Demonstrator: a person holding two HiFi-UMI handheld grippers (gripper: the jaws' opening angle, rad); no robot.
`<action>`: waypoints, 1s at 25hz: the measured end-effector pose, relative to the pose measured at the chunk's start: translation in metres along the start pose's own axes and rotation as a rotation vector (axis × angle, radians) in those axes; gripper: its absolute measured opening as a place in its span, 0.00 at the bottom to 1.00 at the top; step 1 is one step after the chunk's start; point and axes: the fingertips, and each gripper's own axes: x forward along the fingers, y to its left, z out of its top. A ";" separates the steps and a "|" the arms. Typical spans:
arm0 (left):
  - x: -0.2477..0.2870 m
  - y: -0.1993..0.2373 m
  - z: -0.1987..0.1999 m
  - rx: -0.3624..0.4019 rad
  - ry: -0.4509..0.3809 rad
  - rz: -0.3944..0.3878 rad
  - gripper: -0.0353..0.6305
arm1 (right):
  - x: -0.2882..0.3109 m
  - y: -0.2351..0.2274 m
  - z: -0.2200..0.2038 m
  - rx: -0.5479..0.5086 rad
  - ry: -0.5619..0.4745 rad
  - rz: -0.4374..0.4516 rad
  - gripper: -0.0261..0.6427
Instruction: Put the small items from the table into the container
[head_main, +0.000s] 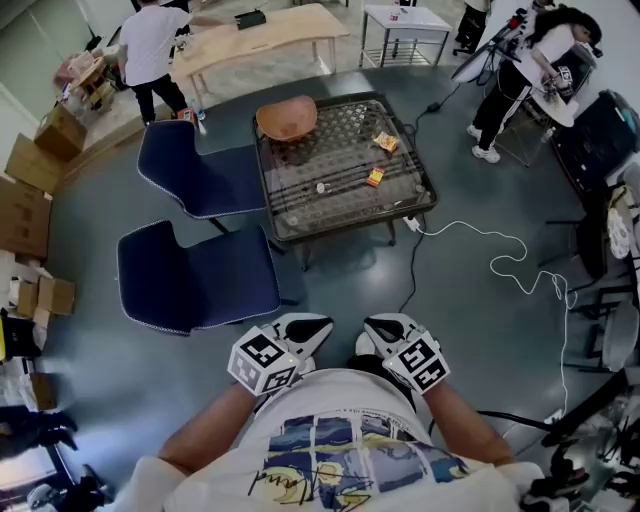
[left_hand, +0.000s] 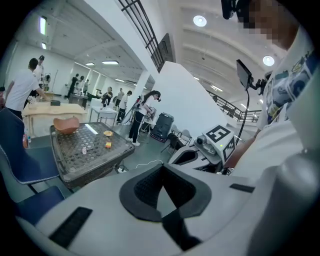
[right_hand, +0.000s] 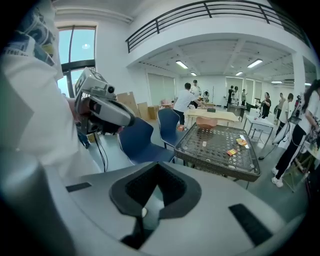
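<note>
A dark mesh-topped table (head_main: 300, 215) stands a few steps ahead of me. On its far left corner sits an orange bowl (head_main: 287, 118). Small items lie on the mesh: a yellow packet (head_main: 385, 142), an orange-red packet (head_main: 375, 177) and a tiny white piece (head_main: 321, 187). Both grippers are held close to my chest, far from the table. My left gripper (head_main: 303, 327) and right gripper (head_main: 386, 326) are shut with nothing between the jaws. The left gripper view shows the table (left_hand: 95, 165) and bowl (left_hand: 66, 125) at its left; the right gripper view shows the table (right_hand: 240, 172) at its right.
Two blue chairs (head_main: 200, 170) (head_main: 195, 275) stand left of the table. A white cable (head_main: 500, 255) snakes over the grey floor on the right. A wooden table (head_main: 260, 40) and several people are farther back. Cardboard boxes (head_main: 25, 215) line the left wall.
</note>
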 end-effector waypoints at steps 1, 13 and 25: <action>0.009 0.000 0.005 -0.005 0.000 0.010 0.06 | -0.003 -0.011 0.000 0.008 -0.006 0.007 0.05; 0.089 0.009 0.055 -0.094 -0.064 0.180 0.06 | -0.010 -0.102 -0.024 -0.095 0.021 0.134 0.08; 0.075 0.094 0.080 -0.128 -0.061 0.196 0.06 | 0.090 -0.163 0.018 -0.168 0.104 0.107 0.17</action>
